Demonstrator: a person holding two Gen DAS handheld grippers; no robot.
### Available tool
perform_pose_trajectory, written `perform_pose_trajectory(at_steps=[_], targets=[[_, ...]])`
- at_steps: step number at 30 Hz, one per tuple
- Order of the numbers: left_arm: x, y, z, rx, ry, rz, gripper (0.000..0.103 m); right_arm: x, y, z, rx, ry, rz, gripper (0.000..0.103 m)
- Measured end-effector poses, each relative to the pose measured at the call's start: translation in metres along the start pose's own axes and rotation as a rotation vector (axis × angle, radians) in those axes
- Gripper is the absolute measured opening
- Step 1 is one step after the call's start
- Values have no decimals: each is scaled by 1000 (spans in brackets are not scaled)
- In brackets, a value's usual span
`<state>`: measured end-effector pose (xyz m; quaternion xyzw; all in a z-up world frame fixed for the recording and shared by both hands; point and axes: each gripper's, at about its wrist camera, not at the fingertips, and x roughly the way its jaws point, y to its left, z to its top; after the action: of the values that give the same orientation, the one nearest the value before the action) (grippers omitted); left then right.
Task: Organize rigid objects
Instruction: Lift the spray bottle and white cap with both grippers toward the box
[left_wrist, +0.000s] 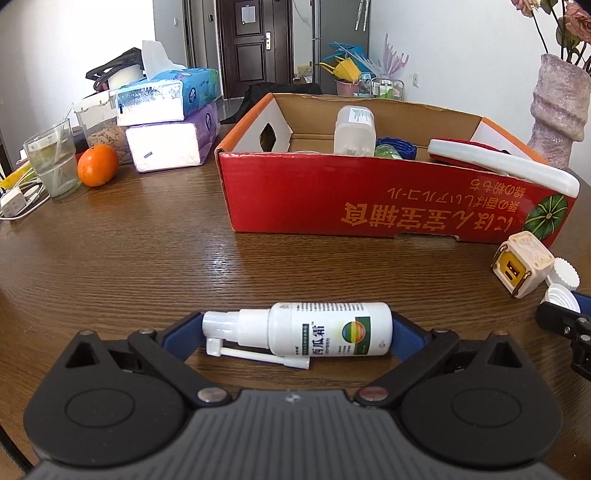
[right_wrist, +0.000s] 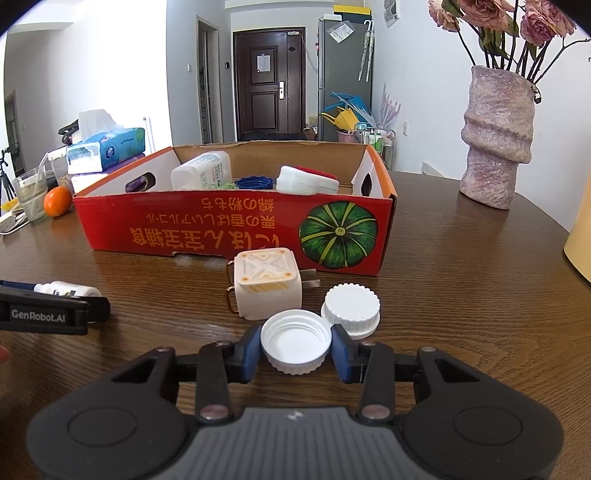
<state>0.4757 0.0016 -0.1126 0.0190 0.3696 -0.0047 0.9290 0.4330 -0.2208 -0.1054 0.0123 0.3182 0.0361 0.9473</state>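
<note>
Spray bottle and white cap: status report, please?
Left hand-held gripper shut on spray bottle. Right hand-held gripper shut on white cap. Red box ahead, path clear.

On the left gripper (right_wrist: 55, 314) you can read "GenRobot.AI" in pale letters on its black side, seen from the right wrist view. The spray bottle (left_wrist: 314, 332) lying across your left view carries a label with large Chinese characters reading 西瓜霜 and a green strip of Latin capitals ending in "SHUANG"; the smaller print beside it is too fine to read. The red box (right_wrist: 236, 229) bears two rows of orange East Asian lettering, printed upside down from where you stand, next to a green pumpkin picture; you cannot read it reliably.
</note>
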Motion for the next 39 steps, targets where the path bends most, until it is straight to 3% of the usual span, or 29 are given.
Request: perform_pose_trajectory(at_steps=[16,39], targets=[[-3,1,0,-6,-13,-18,98,-1,0,0,3,-5,1,39],[-28,-1,5,-1,-94,-41,98,-26,4,1,-25,-132,-1,39]])
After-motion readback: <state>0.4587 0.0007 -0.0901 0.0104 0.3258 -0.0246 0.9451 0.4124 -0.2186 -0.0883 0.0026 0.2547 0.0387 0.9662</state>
